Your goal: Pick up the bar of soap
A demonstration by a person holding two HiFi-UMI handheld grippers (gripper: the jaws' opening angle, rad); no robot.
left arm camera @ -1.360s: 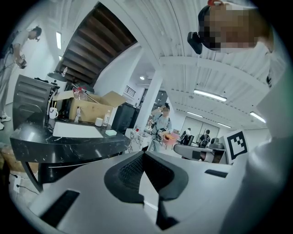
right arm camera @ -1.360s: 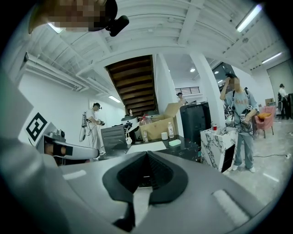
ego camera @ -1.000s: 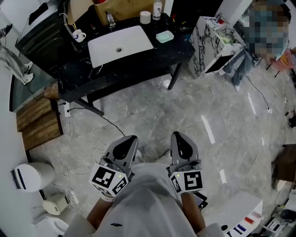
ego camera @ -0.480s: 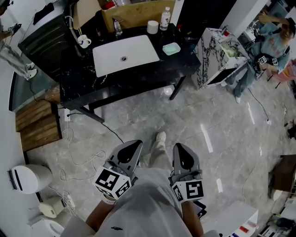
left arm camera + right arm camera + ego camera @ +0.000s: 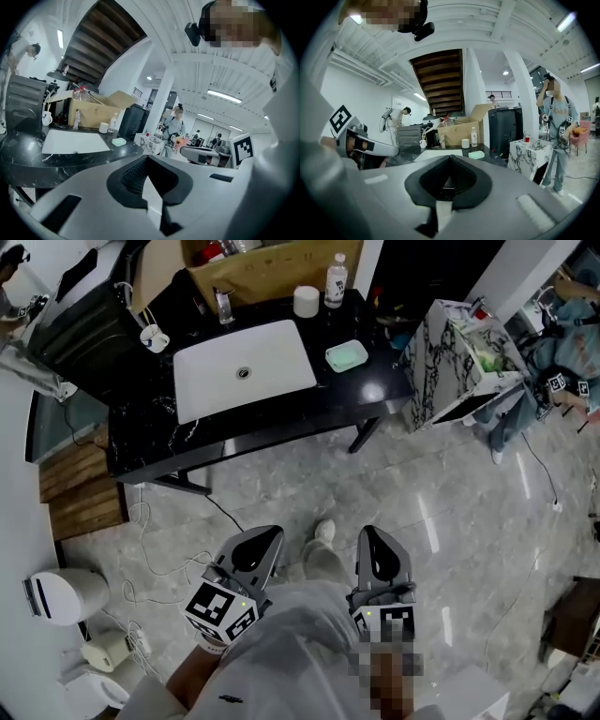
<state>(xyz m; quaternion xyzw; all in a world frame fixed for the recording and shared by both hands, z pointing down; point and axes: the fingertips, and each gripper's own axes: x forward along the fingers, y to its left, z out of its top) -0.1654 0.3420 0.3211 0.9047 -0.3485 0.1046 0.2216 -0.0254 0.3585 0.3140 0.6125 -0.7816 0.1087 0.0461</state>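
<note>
left gripper (image 5: 265,536): lower centre-left of the head view, held close to the body above the floor; jaws together, nothing between them.
right gripper (image 5: 374,538): lower centre-right, beside the left gripper but not touching it; jaws together, nothing held.
soap (image 5: 347,356): pale green, lying on the bench toward its right end, upper centre of the frame. Whether it sits in a dish cannot be told. It is well apart from both grippers.
bench (image 5: 141,437): black marbled top, across the upper part of the frame, set at a slant.
sink (image 5: 244,371): white, rectangular, set in the bench just left of the soap.
tap (image 5: 223,306): at the sink's far edge.
cup (image 5: 306,301): white, at the bench's far edge, above the soap in the frame.
bottle (image 5: 337,279): clear, upright, just right of the cup.
mug (image 5: 153,337): white, on the bench near the sink's upper left corner.
box (image 5: 272,263): open cardboard, behind the bench at top centre.
cabinet (image 5: 464,362): marble-patterned, right of the bench, upper right.
floor (image 5: 450,521): glossy grey tile.
cables (image 5: 159,540): lying on the floor at lower left.
</note>
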